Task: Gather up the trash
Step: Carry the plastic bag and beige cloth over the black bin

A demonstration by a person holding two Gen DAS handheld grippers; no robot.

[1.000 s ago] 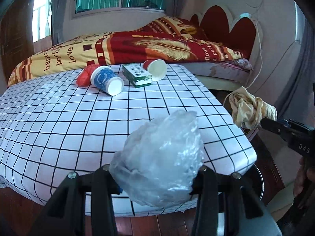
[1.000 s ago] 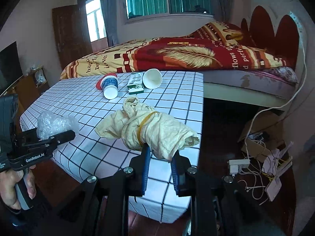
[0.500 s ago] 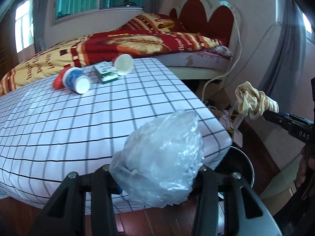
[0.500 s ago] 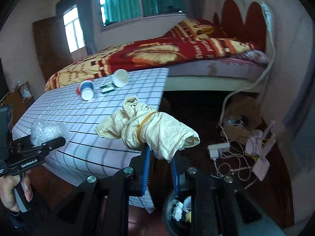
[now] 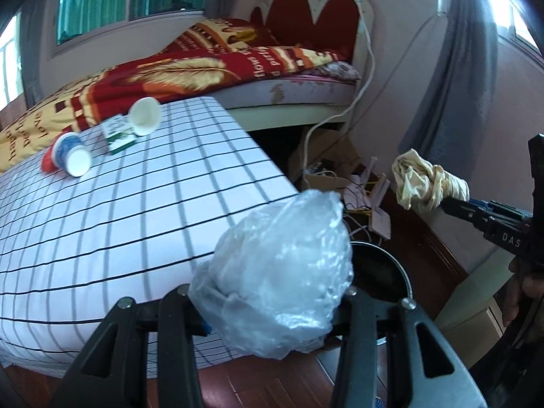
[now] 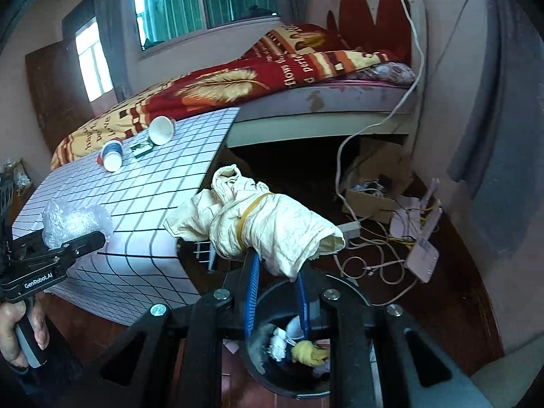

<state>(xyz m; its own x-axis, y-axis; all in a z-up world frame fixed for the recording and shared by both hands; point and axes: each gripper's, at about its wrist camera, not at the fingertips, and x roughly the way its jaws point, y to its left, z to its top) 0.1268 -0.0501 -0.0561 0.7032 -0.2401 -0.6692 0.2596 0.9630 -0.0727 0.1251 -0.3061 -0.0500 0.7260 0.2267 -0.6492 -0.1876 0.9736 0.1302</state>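
My left gripper (image 5: 272,301) is clamped on a crumpled clear plastic bag (image 5: 282,272), held beside the black trash bin (image 5: 380,272). My right gripper (image 6: 277,265) pinches a cream cloth bundle (image 6: 272,227) directly above that bin. Two paper cups (image 5: 144,117) remain on the checked table (image 5: 136,204), well away from the bin.

Both wrist views share checkered table (image 5: 136,210)

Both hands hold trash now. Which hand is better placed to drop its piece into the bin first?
Right. Its tool holds the cloth bundle directly above the open bin; the left tool's plastic bag seems nearer the table edge.
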